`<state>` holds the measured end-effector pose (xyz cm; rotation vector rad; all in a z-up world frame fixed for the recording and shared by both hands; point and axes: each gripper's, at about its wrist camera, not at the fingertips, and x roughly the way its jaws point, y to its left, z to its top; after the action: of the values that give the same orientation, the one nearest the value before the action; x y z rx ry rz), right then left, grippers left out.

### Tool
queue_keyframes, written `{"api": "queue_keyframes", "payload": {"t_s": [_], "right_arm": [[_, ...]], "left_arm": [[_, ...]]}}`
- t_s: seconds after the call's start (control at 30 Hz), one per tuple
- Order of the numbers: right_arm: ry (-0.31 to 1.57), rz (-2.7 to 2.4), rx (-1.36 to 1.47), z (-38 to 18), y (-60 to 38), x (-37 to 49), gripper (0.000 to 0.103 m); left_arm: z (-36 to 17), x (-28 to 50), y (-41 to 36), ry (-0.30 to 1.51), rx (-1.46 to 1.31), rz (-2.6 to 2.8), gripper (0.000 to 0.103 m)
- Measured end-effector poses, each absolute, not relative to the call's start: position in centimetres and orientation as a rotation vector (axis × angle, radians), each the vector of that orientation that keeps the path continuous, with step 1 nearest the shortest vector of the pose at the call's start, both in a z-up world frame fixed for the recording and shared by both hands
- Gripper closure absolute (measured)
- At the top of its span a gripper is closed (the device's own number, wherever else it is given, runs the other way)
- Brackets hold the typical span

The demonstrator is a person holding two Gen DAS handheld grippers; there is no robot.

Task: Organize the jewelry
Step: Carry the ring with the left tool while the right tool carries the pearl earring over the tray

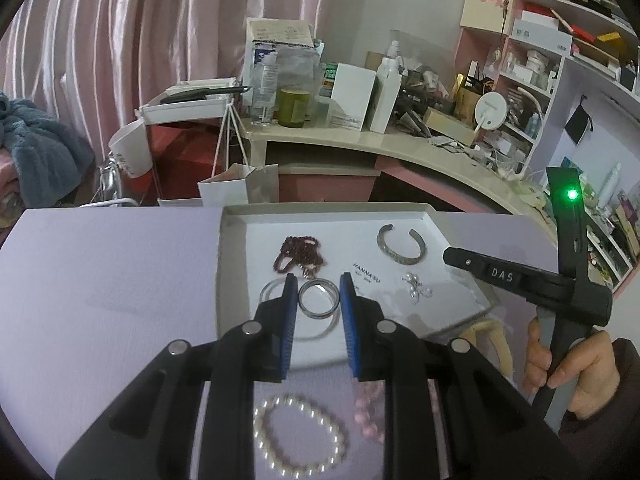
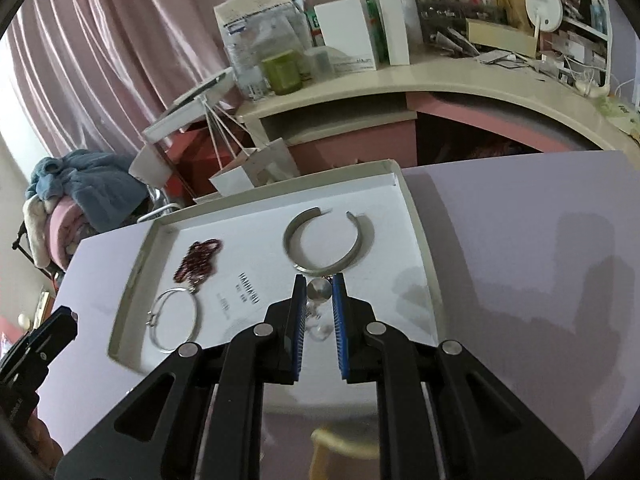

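A white tray [image 1: 240, 220] on the lilac table holds a dark red bead bracelet [image 1: 300, 254], a silver cuff [image 1: 401, 244], a thin silver bangle [image 1: 276, 288] and a small pearl earring cluster [image 1: 416, 286]. My left gripper [image 1: 319, 286] is shut on a grey ring-shaped bangle [image 1: 319, 300] above the tray. My right gripper [image 2: 319, 283] is shut on a silver and pearl earring [image 2: 319, 292] just in front of the cuff [image 2: 328, 240]. A pearl bracelet [image 1: 300, 432] and pink beads [image 1: 370, 408] lie on the table below my left gripper.
A cluttered beige desk [image 1: 360, 140] with boxes and bottles stands behind the table. Pink shelves [image 1: 560, 60] are at the right. A paper bag [image 1: 240, 188] and a cart [image 1: 180, 120] stand beyond the table's far edge. Pink curtains hang behind.
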<state>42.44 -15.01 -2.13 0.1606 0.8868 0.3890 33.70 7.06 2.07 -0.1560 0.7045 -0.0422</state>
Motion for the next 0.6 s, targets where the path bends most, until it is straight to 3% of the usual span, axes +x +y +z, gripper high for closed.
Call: {"api": "queue_keyframes", "payload": {"t_s": [0.47, 0.6], "right_arm": [[0.893, 0.4, 0.217, -2.3, -18.1, 41.7, 0.086], [0.861, 0.398, 0.193, -1.9, -18.4, 40.8, 0.067]], "left_arm": [[-0.8, 39.1, 5.2, 0.764, -0.166, -0.082, 0.081], [-1.3, 40.2, 4.1, 0.768, -0.153, -0.094, 0.081]]}}
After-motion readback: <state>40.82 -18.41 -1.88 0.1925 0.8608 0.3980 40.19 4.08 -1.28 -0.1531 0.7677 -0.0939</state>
